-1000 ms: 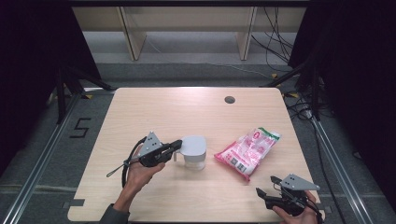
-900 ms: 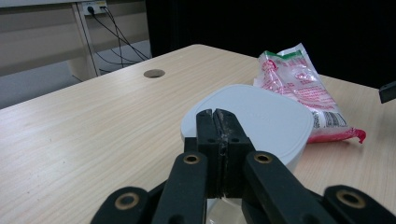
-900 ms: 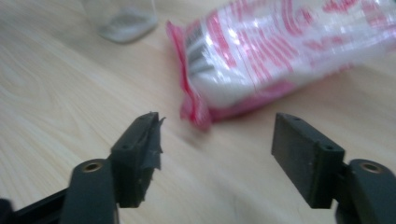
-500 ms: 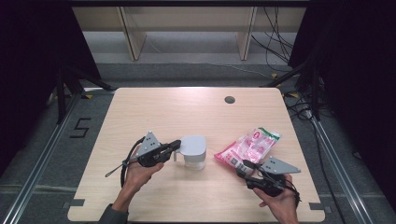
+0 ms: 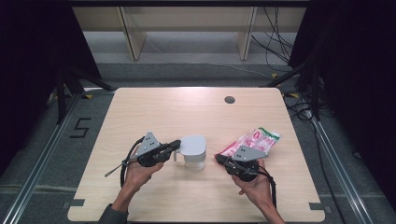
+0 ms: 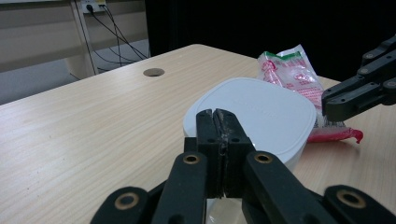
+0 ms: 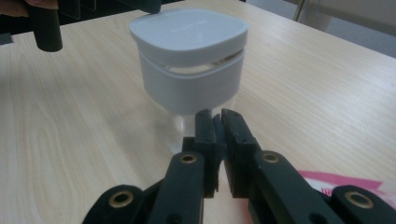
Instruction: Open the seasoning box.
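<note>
A small jug with a grey-white lid [image 5: 194, 145] [image 6: 254, 109] [image 7: 189, 30] and a clear lower body stands at the table's middle front. My left gripper [image 5: 176, 144] [image 6: 217, 116] is against its left side, level with the lid, and appears shut on the jug's thin handle. My right gripper [image 5: 218, 158] [image 7: 218, 116] points at the jug from the right, a short gap away, shut with nothing between its jaws. A pink and white snack bag [image 5: 256, 140] [image 6: 292, 70] [image 7: 345, 179] lies flat right of the jug, partly under the right gripper.
The wooden table [image 5: 187, 112] has a round cable hole [image 5: 229, 99] [image 6: 153, 72] near its far edge. Black curtains flank both sides, with cables on the floor beyond the table and a wooden shelf frame at the back.
My right gripper has moved from the table's front right corner leftward and forward, over the bag's near end, up to the jug. The left gripper and the jug have not moved.
</note>
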Motion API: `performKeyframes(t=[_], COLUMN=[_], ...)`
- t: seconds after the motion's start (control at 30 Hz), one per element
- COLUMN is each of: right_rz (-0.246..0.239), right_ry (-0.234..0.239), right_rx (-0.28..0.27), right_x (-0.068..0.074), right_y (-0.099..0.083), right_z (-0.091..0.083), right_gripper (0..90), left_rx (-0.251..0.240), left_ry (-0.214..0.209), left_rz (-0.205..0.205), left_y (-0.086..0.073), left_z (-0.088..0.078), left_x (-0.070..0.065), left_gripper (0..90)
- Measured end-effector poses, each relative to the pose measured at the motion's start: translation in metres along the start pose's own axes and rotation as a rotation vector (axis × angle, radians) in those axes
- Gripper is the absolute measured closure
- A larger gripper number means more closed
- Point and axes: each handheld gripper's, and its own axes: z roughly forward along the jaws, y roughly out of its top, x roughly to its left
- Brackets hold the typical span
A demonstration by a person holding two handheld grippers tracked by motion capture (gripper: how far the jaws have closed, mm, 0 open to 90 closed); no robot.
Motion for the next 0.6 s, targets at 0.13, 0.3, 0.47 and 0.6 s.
performKeyframes(t=[0.13,0.3,0.47,0.6], right_rz=[-0.008,-0.041,-0.041,-0.042], right_ry=[0.003,0.008,-0.004,0.002], right_rx=[0.011,0.017,0.003,-0.003], right_x=[0.003,0.004,0.003,0.002], right_y=[0.007,0.012,0.016,0.019], right_z=[0.007,0.017,0.020,0.023], right_gripper=[90.0,90.0,90.0,90.0], left_rx=[0.001,0.006,0.005,0.007], left_ry=[-0.001,0.001,-0.004,-0.003], left_rz=[-0.014,-0.006,-0.007,-0.005], left_y=[0.000,0.000,0.000,-0.001], left_z=[0.000,-0.001,-0.001,-0.001], left_x=[0.000,0.002,0.002,0.002], left_gripper=[88.1,88.1,88.1,88.1])
